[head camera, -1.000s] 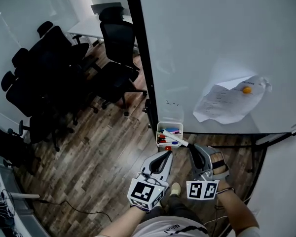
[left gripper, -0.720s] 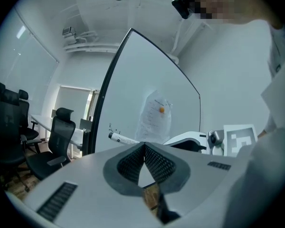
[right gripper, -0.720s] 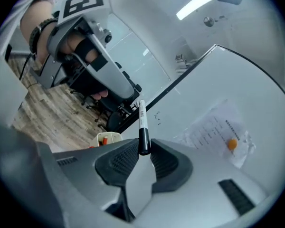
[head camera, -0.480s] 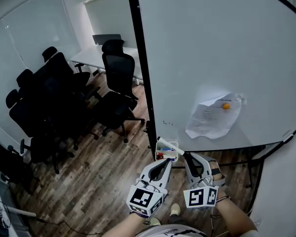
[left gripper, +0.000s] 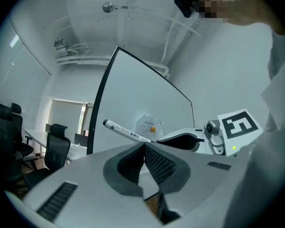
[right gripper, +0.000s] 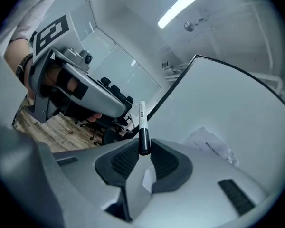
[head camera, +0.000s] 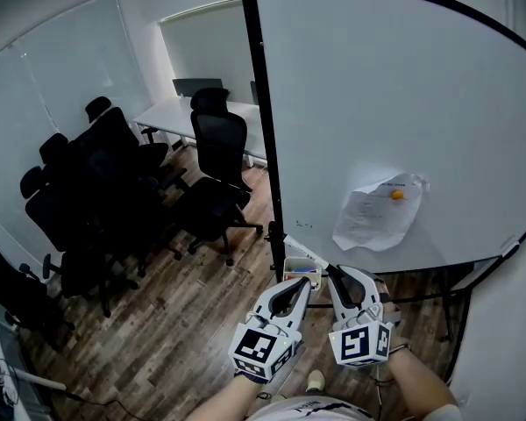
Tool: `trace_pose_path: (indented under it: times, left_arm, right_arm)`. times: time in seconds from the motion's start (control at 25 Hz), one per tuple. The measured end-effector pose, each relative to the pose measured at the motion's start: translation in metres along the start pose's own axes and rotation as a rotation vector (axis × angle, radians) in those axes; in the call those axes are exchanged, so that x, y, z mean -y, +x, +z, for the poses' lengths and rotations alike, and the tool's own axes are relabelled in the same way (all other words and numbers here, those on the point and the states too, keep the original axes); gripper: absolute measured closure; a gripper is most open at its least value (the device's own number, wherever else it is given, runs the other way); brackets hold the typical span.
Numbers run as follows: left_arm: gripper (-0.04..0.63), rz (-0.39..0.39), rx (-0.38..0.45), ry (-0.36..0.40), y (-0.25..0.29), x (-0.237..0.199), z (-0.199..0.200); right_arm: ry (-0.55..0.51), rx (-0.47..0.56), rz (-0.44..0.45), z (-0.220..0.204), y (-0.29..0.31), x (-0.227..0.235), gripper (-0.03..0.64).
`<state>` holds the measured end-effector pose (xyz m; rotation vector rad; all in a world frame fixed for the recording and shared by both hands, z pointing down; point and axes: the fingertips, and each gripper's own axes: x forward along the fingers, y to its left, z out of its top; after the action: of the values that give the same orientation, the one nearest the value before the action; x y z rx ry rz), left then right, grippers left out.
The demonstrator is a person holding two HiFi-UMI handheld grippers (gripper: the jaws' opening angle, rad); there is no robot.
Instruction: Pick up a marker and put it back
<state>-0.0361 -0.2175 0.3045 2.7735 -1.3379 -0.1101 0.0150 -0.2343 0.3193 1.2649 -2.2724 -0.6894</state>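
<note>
A white marker (head camera: 303,255) with a black cap sticks out to the upper left of my right gripper (head camera: 332,274), which is shut on its capped end. In the right gripper view the marker (right gripper: 142,122) stands up from between the pads of that gripper (right gripper: 143,151). My left gripper (head camera: 301,286) is just beside it, jaws closed together with nothing between them (left gripper: 144,148). From the left gripper view the marker (left gripper: 128,132) crosses in front of the whiteboard. The small white marker tray (head camera: 299,268) hangs at the board's lower left corner, partly hidden behind both grippers.
The big whiteboard (head camera: 403,103) with a black frame fills the right. A crumpled paper sheet (head camera: 373,216) is pinned to it by an orange magnet (head camera: 396,195). Black office chairs (head camera: 114,191) and a white table (head camera: 184,117) stand on the wooden floor at the left.
The head view has tilted upward, showing more of the board. Both grippers and the held marker have drawn closer to the tray, which now lies partly behind them.
</note>
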Motion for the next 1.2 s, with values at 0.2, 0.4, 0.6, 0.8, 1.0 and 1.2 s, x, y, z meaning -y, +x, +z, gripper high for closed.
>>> trace_pose_path:
  times: [0.2, 0.4, 0.6, 0.8, 1.0, 1.2]
  left_arm:
    - [0.583, 0.009, 0.028, -0.003, -0.009, -0.002, 0.012]
    - [0.584, 0.004, 0.029, 0.031, -0.012, 0.005, 0.013]
    - [0.584, 0.022, 0.053, -0.016, -0.013, 0.0, 0.016]
    - [0.584, 0.046, 0.054, -0.018, -0.013, -0.003, 0.014]
    - [0.584, 0.055, 0.052, -0.016, -0.016, -0.005, 0.012]
    - [0.584, 0.075, 0.056, -0.019, -0.017, -0.015, 0.005]
  right_arm:
    - [0.02, 0.023, 0.001, 0.016, -0.004, -0.001, 0.534]
    - [0.021, 0.021, 0.008, 0.017, -0.006, -0.005, 0.534]
    - [0.022, 0.014, 0.002, 0.015, -0.007, -0.003, 0.534]
    - [0.024, 0.009, 0.006, 0.012, -0.008, -0.004, 0.534]
    - [0.023, 0.007, 0.009, 0.011, -0.008, -0.007, 0.534]
    - [0.004, 0.004, 0.027, -0.002, -0.002, -0.006, 0.534]
